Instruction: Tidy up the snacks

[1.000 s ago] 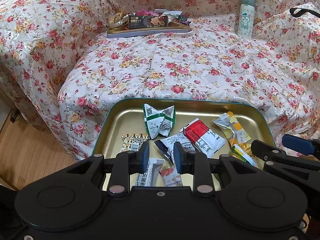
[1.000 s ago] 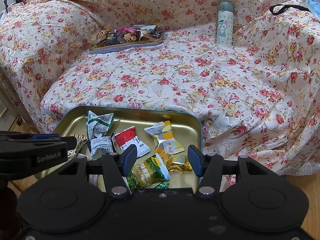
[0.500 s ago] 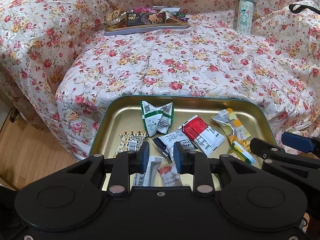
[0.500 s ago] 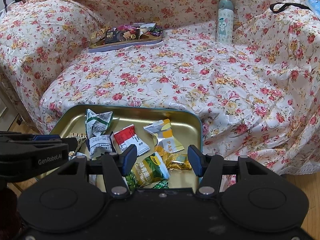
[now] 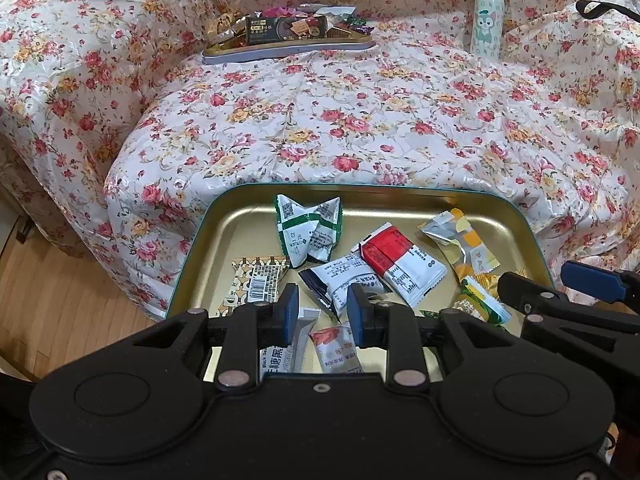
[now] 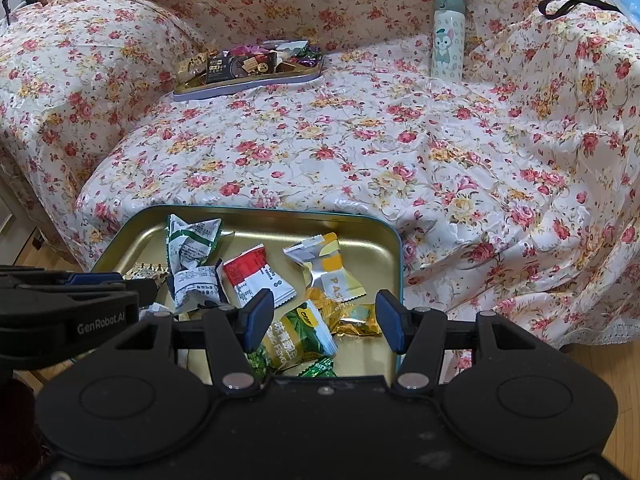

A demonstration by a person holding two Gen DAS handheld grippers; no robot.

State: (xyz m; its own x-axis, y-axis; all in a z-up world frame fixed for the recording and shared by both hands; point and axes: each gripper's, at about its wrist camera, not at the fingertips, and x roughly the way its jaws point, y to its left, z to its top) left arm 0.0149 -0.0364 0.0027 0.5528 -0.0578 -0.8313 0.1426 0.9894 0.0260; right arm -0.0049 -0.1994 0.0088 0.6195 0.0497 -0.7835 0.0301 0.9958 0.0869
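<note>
Two trays share the snacks here: the gold tray (image 5: pixel 516 220) right under your grippers, loosely strewn with packets, and a second, fuller tray (image 5: pixel 286 50) well back on the floral sofa cover (image 5: pixel 360 120), near a cartoon-printed bottle (image 5: pixel 486 20).

Your left gripper (image 5: pixel 318 308) has its jaws narrowly apart and holds nothing; below the gap lie a white packet with a red picture (image 5: pixel 336 350) and a grey one with black characters (image 5: pixel 280 356). Your right gripper (image 6: pixel 324 316) is spread wide, also empty, above the green garlic-flavour packet (image 6: pixel 298 332) and a gold-wrapped sweet (image 6: pixel 356 318).

I'd take one packet at a time. These wrappers are thin and slippery, so pinch the crimped end or the filled middle, not a loose corner, and come down straight so the neighbours don't slide.

Also in the near tray: a green-and-white packet (image 5: pixel 310 234), a red-and-white packet (image 5: pixel 400 264), a yellow-and-silver one (image 5: pixel 458 240) and a patterned gold-and-black bar (image 5: pixel 258 280). The packets overlap, so lift the uppermost first.
</note>
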